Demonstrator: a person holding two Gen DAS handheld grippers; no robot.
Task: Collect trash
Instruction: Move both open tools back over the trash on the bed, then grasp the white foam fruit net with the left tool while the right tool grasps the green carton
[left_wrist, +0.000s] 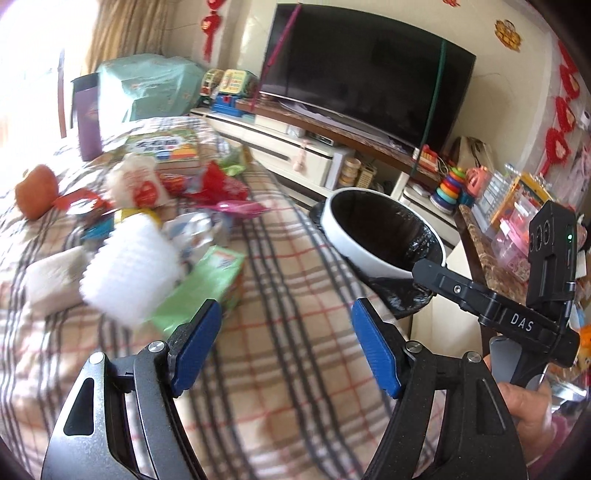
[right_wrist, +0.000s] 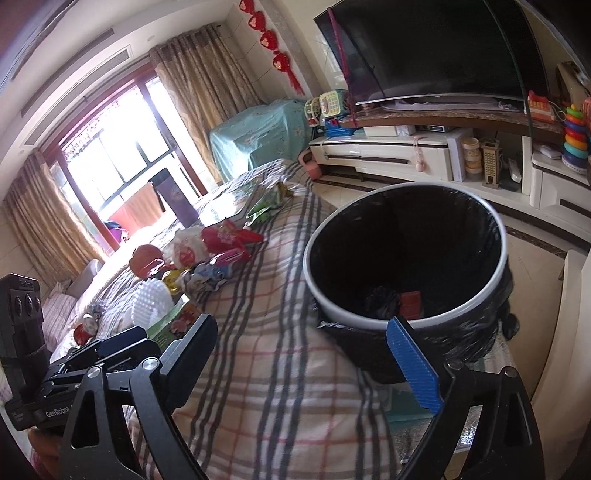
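A pile of trash lies on a plaid blanket (left_wrist: 280, 280): a white foam fruit net (left_wrist: 129, 273), a green packet (left_wrist: 207, 284), red wrappers (left_wrist: 221, 184), a pink wrapper (left_wrist: 236, 208) and crumpled paper. My left gripper (left_wrist: 286, 334) is open and empty just right of the green packet. A white-rimmed bin with a black liner (right_wrist: 406, 254) stands off the blanket's right edge, with a red scrap (right_wrist: 410, 303) inside. My right gripper (right_wrist: 303, 354) is open and empty, its blue pad (right_wrist: 413, 365) by the bin's near rim. The bin also shows in the left wrist view (left_wrist: 380, 236).
An orange-red fruit (left_wrist: 37, 192), a white tissue pack (left_wrist: 51, 277), a purple box (left_wrist: 86, 122) and a colourful book (left_wrist: 166, 147) sit on the blanket. A TV (left_wrist: 362, 74) on a low cabinet with toys lines the far wall. The right gripper's body (left_wrist: 491, 299) reaches in by the bin.
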